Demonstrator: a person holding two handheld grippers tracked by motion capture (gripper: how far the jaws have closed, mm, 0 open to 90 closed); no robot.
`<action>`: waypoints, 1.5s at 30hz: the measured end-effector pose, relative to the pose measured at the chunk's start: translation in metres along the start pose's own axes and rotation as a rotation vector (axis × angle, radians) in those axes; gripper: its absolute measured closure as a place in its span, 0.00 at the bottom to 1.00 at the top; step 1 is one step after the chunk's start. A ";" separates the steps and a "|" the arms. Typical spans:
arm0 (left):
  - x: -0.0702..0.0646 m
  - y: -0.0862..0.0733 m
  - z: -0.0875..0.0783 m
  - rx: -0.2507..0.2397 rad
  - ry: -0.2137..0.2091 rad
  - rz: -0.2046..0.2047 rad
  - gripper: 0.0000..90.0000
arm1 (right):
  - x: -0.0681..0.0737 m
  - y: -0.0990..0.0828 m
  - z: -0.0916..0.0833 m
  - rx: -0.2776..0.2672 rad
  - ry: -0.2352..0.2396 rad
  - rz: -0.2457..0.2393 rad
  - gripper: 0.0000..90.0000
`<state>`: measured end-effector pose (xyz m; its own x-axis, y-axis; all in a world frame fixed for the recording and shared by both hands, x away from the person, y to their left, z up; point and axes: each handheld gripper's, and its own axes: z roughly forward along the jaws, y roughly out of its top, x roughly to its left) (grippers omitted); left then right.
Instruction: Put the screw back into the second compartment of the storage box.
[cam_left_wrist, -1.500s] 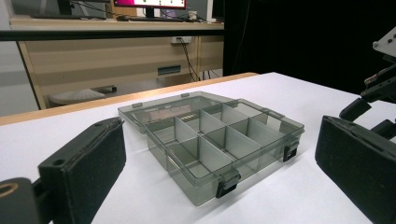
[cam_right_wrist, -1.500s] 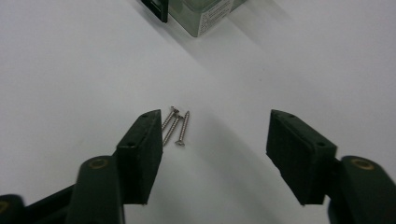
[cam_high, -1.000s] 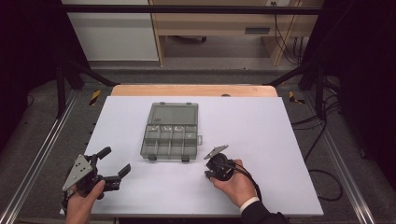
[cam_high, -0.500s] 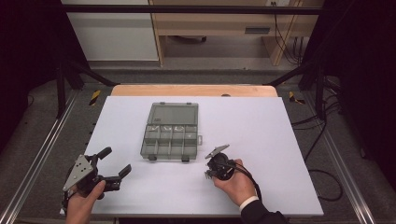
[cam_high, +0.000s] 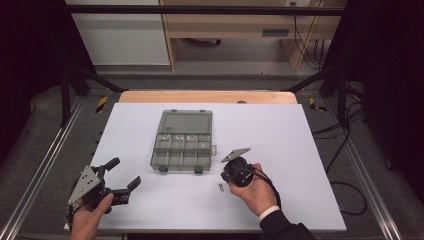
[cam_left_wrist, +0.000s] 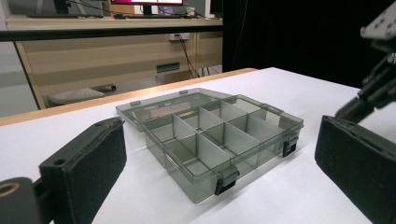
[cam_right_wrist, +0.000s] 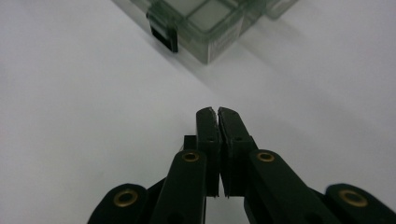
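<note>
Your right gripper (cam_right_wrist: 217, 112) has just been closing and its jaws are now together near the table's front edge — on a small metal part (cam_high: 220, 187), I judge, though the right gripper view shows barely a sliver between the pads. The open box (cam_high: 182, 145) sits mid-table, just beyond. Your left gripper (cam_high: 125, 185) waits wide and empty at the front-left corner. Next: lift gently, carry to a compartment — keep the pinch firm.

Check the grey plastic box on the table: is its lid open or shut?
Open. The box has its lid folded flat back on the table, so the divided compartments are uncovered, with the front latches hanging free.
</note>
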<state>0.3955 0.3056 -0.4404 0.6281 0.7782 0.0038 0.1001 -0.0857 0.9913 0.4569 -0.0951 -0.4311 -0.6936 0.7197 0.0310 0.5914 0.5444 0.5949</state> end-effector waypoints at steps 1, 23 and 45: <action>0.000 0.000 0.000 0.002 0.001 0.002 0.02 | 0.000 0.000 0.000 0.000 0.000 0.000 0.97; -0.001 -0.001 0.000 0.017 0.013 0.015 0.02 | 0.004 0.059 0.000 -0.198 0.051 -0.068 0.97; 0.002 0.000 -0.002 0.009 0.034 0.015 0.03 | 0.031 0.107 0.054 -0.281 0.049 -0.078 0.97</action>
<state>0.3950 0.3086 -0.4403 0.6032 0.7973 0.0232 0.0976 -0.1027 0.9899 0.5209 0.0083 -0.4102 -0.7554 0.6552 0.0112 0.4036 0.4517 0.7957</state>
